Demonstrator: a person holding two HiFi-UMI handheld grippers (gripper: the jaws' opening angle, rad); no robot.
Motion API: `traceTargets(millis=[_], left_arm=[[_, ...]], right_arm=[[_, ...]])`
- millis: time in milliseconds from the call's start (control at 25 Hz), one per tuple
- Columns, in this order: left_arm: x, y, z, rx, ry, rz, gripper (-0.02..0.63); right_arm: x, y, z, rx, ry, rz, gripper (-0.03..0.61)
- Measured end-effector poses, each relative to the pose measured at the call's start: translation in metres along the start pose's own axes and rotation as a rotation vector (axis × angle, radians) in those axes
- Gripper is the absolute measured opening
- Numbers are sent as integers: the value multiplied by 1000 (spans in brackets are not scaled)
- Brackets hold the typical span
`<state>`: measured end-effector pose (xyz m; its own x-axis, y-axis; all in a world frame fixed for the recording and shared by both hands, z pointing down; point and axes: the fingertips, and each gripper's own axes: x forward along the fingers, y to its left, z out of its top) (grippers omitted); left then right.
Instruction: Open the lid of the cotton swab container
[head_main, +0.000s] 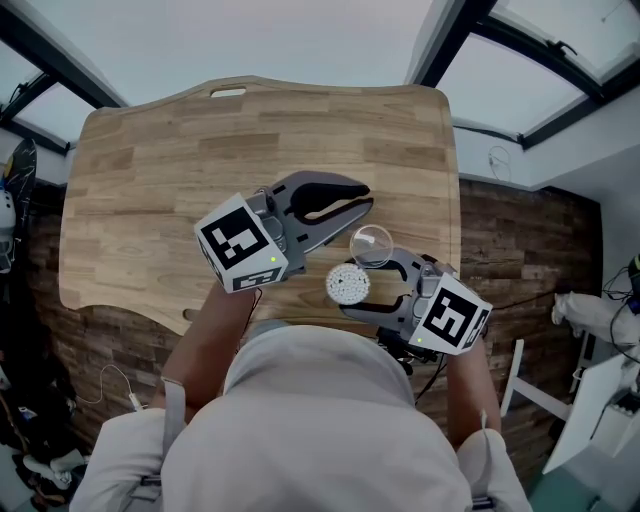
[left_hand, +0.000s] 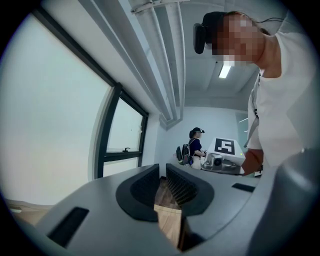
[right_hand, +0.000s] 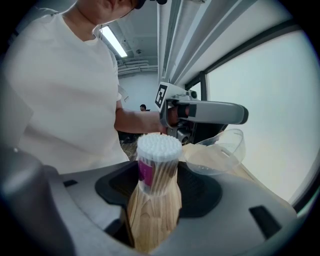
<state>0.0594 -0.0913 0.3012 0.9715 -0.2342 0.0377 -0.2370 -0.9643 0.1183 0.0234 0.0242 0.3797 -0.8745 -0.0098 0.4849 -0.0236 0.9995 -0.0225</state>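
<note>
The cotton swab container (head_main: 347, 284) is a small clear tube packed with white-tipped swabs. It is upright between the jaws of my right gripper (head_main: 362, 288), which is shut on it just off the table's near edge. In the right gripper view the container (right_hand: 157, 165) fills the gap of the right gripper (right_hand: 157, 186). Its clear domed lid (head_main: 372, 243) is swung open and hangs off to the side (right_hand: 220, 150). My left gripper (head_main: 366, 198) hovers just beyond the lid. Its jaws (left_hand: 163, 182) stand a narrow gap apart with nothing between them.
A light wooden table (head_main: 200, 170) with a handle slot at its far edge lies under both grippers. Dark plank floor (head_main: 520, 240) surrounds it, and windows run along the far wall. Another person (left_hand: 196, 145) stands far off in the room.
</note>
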Motion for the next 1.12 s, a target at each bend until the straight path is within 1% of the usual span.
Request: traceTargets(millis=[240, 440, 680, 880, 1000, 1120], left_arm=[[-17, 18, 5, 11, -33, 97, 14], [-30, 26, 1, 6, -24, 145, 13], [-40, 34, -9, -23, -14, 183, 12], [-46, 41, -21, -42, -4, 213, 12], [-49, 45, -26, -54, 1, 237, 12], [-51, 49, -29, -49, 4, 260, 12]], right_arm=[[-11, -12, -4, 24, -33, -40, 253], [-23, -28, -5, 48, -77, -99, 253], [-35, -51, -11, 77, -110, -175, 253], [-47, -75, -18, 101, -130, -258, 253], [-55, -89, -25, 112, -127, -311, 253], [-61, -104, -37, 110, -102, -365, 255]])
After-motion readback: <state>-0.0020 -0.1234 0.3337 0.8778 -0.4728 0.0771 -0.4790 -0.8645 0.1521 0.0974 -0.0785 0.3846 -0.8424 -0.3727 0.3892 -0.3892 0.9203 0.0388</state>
